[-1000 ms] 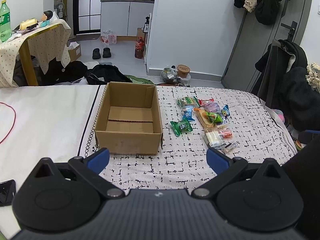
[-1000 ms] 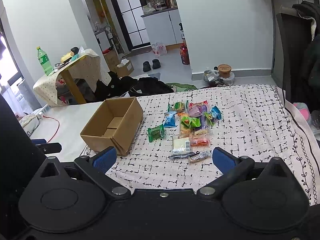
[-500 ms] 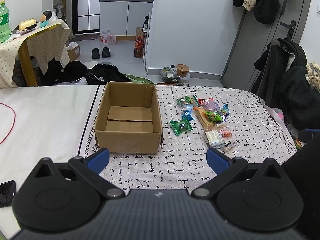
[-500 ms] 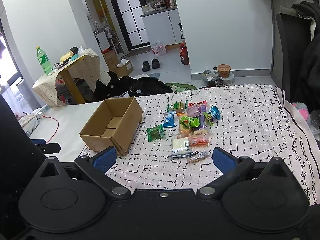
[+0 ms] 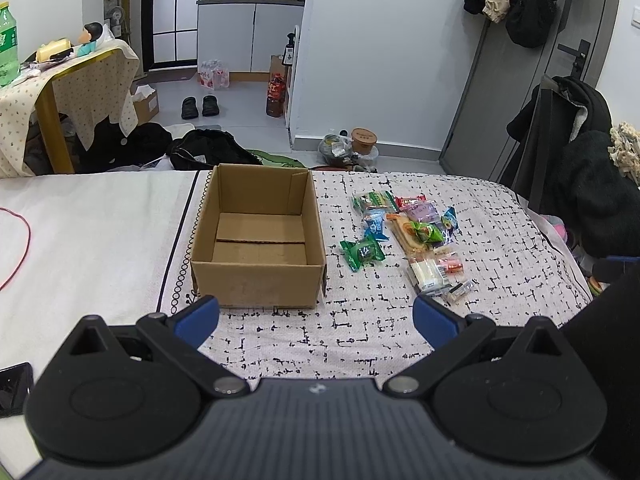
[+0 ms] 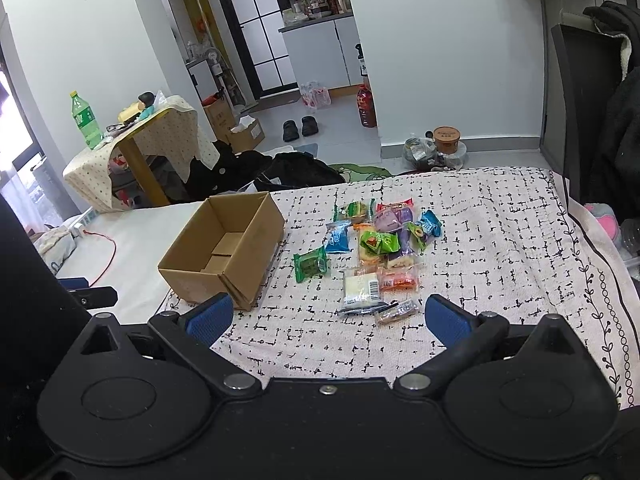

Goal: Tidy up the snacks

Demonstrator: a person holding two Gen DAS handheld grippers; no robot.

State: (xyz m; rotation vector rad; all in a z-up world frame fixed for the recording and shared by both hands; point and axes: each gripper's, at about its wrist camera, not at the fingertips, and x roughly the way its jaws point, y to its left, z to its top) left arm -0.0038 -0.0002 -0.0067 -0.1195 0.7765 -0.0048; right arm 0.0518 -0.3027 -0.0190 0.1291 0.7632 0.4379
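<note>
An empty open cardboard box (image 5: 258,240) (image 6: 224,254) sits on the patterned blanket. To its right lies a loose cluster of several wrapped snacks (image 5: 412,236) (image 6: 376,248), the nearest to the box being a green packet (image 5: 362,253) (image 6: 310,265). A white packet (image 6: 361,288) and a small clear-wrapped bar (image 6: 396,312) lie closest to me. My left gripper (image 5: 316,318) hangs open, above the blanket just short of the box. My right gripper (image 6: 328,316) is open too, just short of the snack cluster. Nothing is between either pair of fingers.
The blanket (image 5: 360,328) covers a bed with a white sheet (image 5: 80,232) at left, crossed by a red cable (image 5: 20,240). A black phone (image 5: 14,388) lies at the near left. Beyond are a draped table (image 6: 132,152), bags on the floor and a coat-hung chair (image 5: 568,152).
Both grippers have drifted slightly; the box and snacks sit a little farther off in the views. Nothing was picked up or moved.
</note>
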